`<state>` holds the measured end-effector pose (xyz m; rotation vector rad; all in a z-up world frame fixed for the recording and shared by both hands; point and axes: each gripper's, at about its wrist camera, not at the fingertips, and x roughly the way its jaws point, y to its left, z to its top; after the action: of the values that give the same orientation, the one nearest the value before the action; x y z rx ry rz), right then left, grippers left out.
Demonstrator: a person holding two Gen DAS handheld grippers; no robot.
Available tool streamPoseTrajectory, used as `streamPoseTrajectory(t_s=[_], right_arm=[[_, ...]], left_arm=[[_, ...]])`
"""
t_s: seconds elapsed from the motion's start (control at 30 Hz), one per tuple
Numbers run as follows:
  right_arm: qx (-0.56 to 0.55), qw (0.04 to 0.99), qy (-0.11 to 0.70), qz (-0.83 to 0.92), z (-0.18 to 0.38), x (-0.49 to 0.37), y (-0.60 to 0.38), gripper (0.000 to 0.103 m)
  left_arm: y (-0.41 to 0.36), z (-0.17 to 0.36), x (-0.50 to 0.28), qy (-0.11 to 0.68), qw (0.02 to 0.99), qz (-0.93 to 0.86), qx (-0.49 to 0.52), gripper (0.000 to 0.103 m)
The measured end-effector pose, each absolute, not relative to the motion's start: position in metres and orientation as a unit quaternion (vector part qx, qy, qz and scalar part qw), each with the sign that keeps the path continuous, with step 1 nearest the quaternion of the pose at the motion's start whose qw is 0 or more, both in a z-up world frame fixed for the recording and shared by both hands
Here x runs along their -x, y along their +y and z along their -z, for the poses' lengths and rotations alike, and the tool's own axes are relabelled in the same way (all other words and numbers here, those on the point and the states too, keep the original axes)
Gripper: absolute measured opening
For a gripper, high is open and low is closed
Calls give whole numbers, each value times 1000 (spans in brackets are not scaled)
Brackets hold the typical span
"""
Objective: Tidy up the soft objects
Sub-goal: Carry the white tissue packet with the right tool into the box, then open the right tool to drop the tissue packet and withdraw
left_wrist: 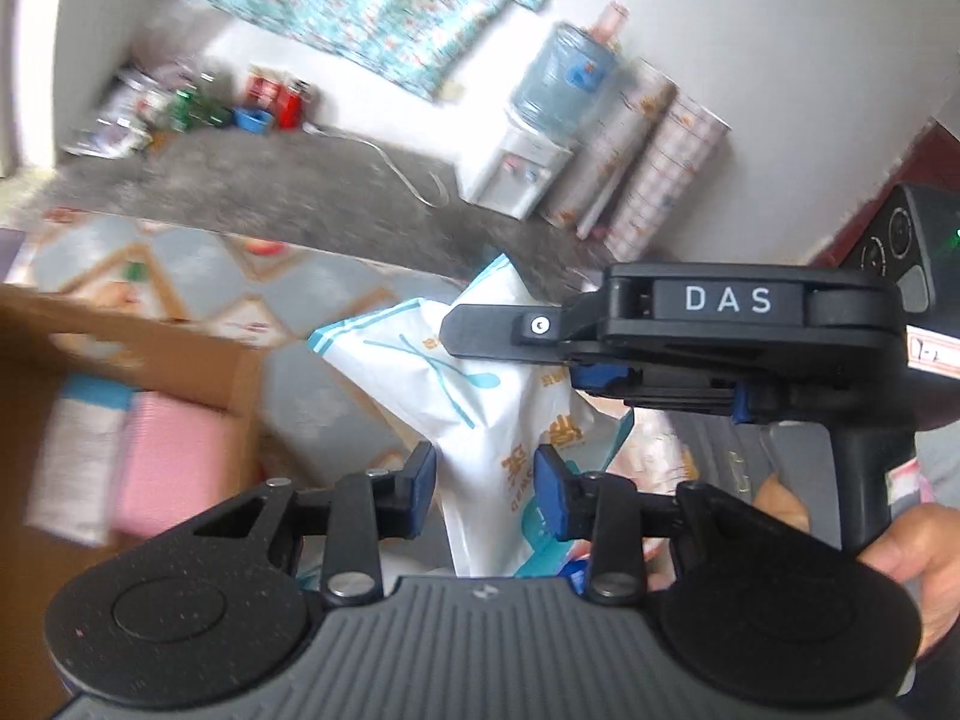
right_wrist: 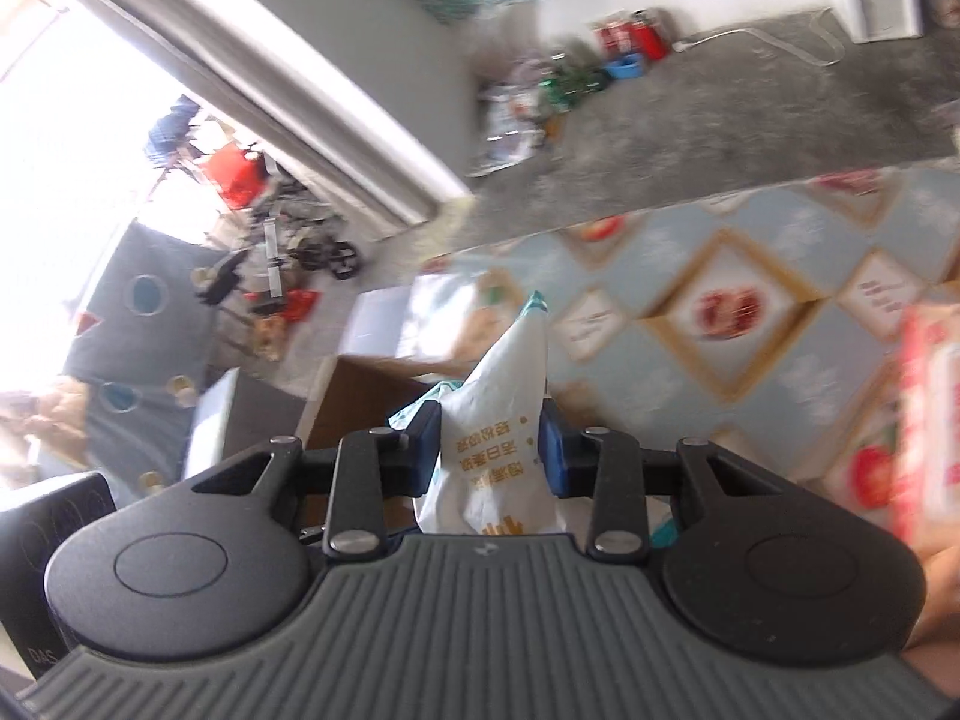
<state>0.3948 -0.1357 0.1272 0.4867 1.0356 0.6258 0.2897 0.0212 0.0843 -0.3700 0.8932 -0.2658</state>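
A white plastic bag (left_wrist: 480,396) with teal and orange print hangs crumpled between both grippers, lifted above the patterned mat. In the left wrist view, my left gripper (left_wrist: 486,480) is shut on the bag's lower part, its blue pads pressing on either side. The right gripper's black housing (left_wrist: 726,300) reaches in from the right, on the bag's upper part. In the right wrist view, my right gripper (right_wrist: 489,456) is shut on the same bag (right_wrist: 504,420), whose pointed corner sticks up beyond the pads.
An open cardboard box (left_wrist: 180,360) at the left holds pink and white soft packs (left_wrist: 162,468). A patterned floor mat (right_wrist: 720,300) lies beneath, with a red-and-white pack (right_wrist: 930,420) at the right. A water dispenser (left_wrist: 522,174) and rolls stand by the far wall. A hand (left_wrist: 924,552) grips the right handle.
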Motion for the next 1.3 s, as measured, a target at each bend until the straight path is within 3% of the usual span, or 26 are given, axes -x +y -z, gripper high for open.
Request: streamPoseTrajectory(t_s=[0.47, 0.9, 0.97, 1.03, 1.3], right_arm=[[-286, 711, 569, -299, -32, -393, 76, 31], [-405, 683, 580, -183, 81, -445, 125, 34], [-417, 681, 575, -178, 92, -445, 127, 41], [-430, 675, 575, -172, 99, -444, 127, 54], [-408, 692, 565, -187, 78, -433, 124, 68]], left_arm=[[191, -50, -246, 457, 873, -53, 165, 38], [263, -23, -253, 440, 880, -144, 106, 36], [265, -23, -249, 438, 882, -146, 96, 36], [265, -23, -248, 435, 884, -147, 90, 36], [261, -28, -243, 424, 891, -138, 86, 38]])
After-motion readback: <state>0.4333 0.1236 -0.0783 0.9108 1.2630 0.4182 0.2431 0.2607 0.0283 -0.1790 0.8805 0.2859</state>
